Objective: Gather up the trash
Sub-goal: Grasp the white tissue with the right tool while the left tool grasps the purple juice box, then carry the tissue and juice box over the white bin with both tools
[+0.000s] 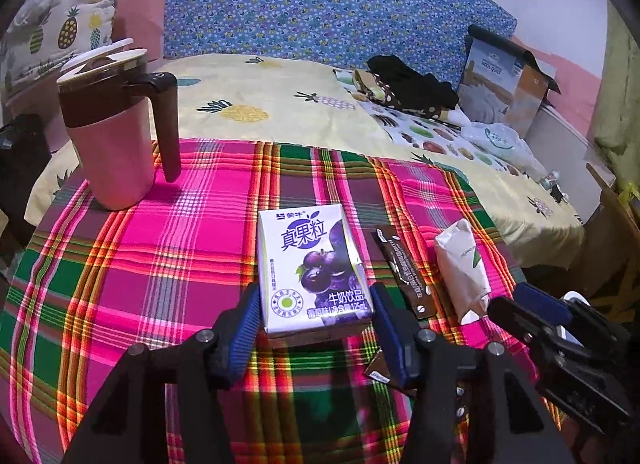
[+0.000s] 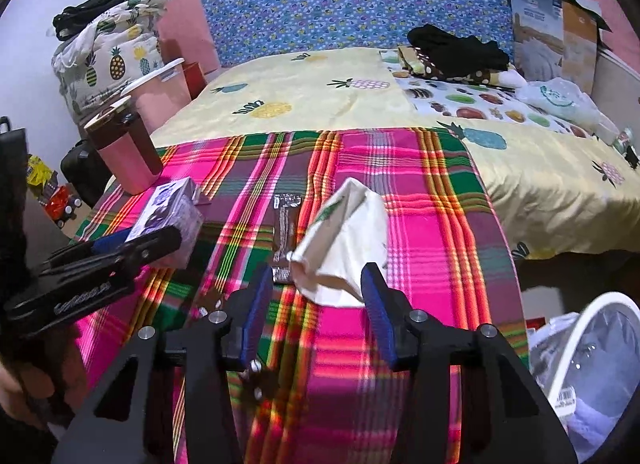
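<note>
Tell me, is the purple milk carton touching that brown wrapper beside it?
Apart. Left wrist view shows plaid cloth between purple milk carton and brown wrapper.

Pink-green-orange plaid cloth (image 1: 160, 264) under a white-and-purple milk drink carton (image 1: 312, 268) with grape print, a dark brown sachet (image 1: 400, 268) with white print, and a crumpled white paper wrapper (image 2: 348, 240) with a green leaf mark. Pink jug (image 1: 112, 135) has a dark brown collar and handle. Behind: pale yellow pineapple-print bedsheet (image 1: 280, 91), blue dotted floral headboard cover (image 1: 320, 3); black grippers carry blue pads (image 1: 244, 328).
</note>
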